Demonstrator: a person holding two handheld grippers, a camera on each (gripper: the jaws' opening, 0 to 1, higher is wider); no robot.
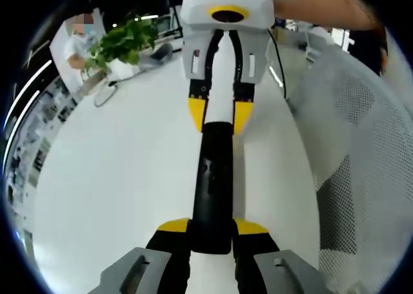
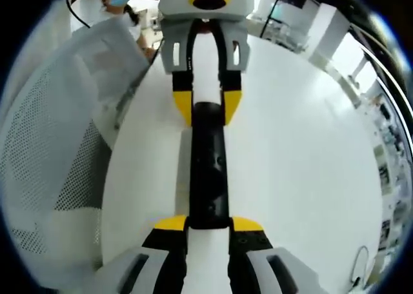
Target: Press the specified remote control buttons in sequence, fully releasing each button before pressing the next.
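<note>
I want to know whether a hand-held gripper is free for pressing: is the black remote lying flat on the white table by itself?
No: the remote is gripped at both ends, by the left hand-held gripper and the right hand-held gripper.

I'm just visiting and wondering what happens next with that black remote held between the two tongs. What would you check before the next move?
1. Long black plastic remote control in view: ok.
2. Left tongs at its near end, yellow tips on both sides: ok.
3. Right tongs at the opposite end, tips on both sides: ok.
4. Remote above the white table, roughly level: ok.
5. Any button being pressed: cannot tell.
6. Grey mesh chair apart from the remote: ok.
</note>
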